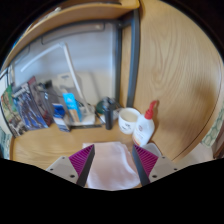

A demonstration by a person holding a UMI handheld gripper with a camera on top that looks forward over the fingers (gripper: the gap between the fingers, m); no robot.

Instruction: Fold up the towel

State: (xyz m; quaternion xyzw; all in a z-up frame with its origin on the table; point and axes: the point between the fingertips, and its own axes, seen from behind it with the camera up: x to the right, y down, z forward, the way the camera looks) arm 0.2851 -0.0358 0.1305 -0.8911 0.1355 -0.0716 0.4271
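A pale white towel [112, 165] is bunched between my two fingers and fills the gap from one magenta pad [84, 158] to the other. Its upper edge ends about level with the fingertips. My gripper [114, 150] is closed on the towel and holds it above the wooden table [45, 147]. The part of the towel below the fingers is hidden.
Just beyond the fingers stand a white mug [128, 121] and a white bottle with a red cap [148, 122]. A dark object [103, 112], a blue item [71, 103] and colourful packets [25, 108] line the back left. A wooden panel [180, 70] rises at the right.
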